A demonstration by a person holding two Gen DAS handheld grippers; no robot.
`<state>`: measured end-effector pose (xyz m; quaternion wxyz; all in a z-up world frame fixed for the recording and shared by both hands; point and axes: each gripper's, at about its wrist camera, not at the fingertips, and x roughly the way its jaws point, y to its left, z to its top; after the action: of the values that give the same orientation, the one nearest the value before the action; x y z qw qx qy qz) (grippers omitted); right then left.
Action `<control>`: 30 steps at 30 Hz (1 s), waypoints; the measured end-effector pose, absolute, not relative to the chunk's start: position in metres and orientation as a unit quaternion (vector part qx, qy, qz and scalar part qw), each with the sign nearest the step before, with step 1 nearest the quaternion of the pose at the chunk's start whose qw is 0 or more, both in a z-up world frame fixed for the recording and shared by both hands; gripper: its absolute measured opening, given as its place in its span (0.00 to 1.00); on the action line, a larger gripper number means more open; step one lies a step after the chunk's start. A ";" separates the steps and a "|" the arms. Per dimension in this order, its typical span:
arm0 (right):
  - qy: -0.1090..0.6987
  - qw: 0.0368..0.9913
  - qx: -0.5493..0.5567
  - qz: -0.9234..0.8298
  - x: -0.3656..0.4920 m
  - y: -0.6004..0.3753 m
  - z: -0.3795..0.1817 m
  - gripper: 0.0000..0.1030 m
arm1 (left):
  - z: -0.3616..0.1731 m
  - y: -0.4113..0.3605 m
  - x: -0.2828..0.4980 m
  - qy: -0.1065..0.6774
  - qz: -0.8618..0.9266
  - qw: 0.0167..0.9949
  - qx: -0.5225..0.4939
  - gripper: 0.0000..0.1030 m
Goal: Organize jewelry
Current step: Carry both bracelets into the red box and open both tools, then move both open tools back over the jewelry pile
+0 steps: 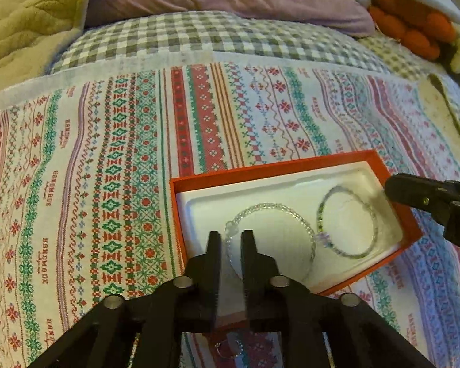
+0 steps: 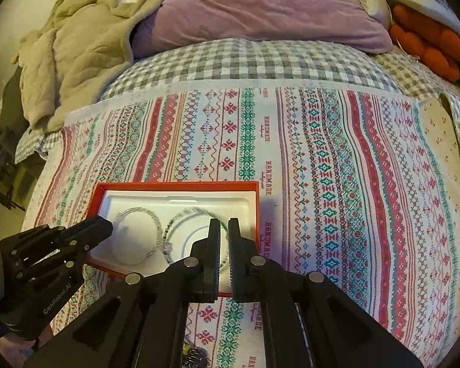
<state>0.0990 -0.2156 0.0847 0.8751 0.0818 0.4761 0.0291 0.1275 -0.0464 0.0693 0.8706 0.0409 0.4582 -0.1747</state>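
1. One orange box (image 1: 291, 170) lies open on the patterned cloth (image 1: 107, 153), which is spread over a checked blanket (image 1: 199, 33). The box holds one white tray (image 1: 260, 193).
2. Two bracelets lie in the tray. The clear beaded bracelet (image 1: 270, 207) sits toward the left gripper's side, and the dark-beaded bracelet (image 1: 374, 214) sits toward the right gripper's side. They lie just beside each other, and where they meet there is a pale charm or bead; whether they overlap there is too blurred to tell.
3. Two grippers are in view, both black.
4. The left gripper (image 1: 231, 237) points over the near edge of the box, its tips above the clear bracelet's left part. Its fingers stand a narrow gap apart with nothing clamped between them; the bracelet shows through the gap on the tray below.
5. The right gripper (image 2: 224, 225) reaches over the box's right end, above the dark-beaded bracelet (image 2: 199, 211). Its fingers are almost together, with a thin slit between them; whether they pinch the bracelet cannot be told.
6. Behind the cloth lie one purple pillow (image 2: 260, 6), one beige quilted blanket (image 2: 76, 49) and an orange knitted item (image 2: 426, 46).
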 end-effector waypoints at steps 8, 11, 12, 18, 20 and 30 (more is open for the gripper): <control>0.477 0.875 0.074 0.031 0.085 -0.218 0.096 0.29 | 0.081 -0.045 0.113 0.450 -0.184 0.872 0.055 0.42; 0.475 0.877 0.068 0.031 0.076 -0.220 0.102 0.40 | 0.086 -0.045 0.104 0.441 -0.167 0.878 0.076 0.65; 0.474 0.877 0.069 0.031 0.072 -0.221 0.103 0.46 | 0.089 -0.044 0.100 0.437 -0.168 0.880 0.078 0.69; 0.475 0.877 0.068 0.026 0.056 -0.223 0.108 0.57 | 0.095 -0.033 0.086 0.441 -0.157 0.880 0.083 0.88; 0.476 0.877 0.063 0.020 0.050 -0.223 0.108 0.61 | 0.093 -0.028 0.084 0.451 -0.153 0.876 0.079 0.89; 0.522 0.849 0.080 0.003 0.025 -0.230 0.094 0.69 | 0.080 -0.010 0.067 0.503 -0.148 0.848 0.072 0.93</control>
<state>0.0246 -0.2296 0.0938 0.8492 0.0801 0.5219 0.0026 0.0674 -0.0097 0.0797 0.8481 0.0722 0.5035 -0.1481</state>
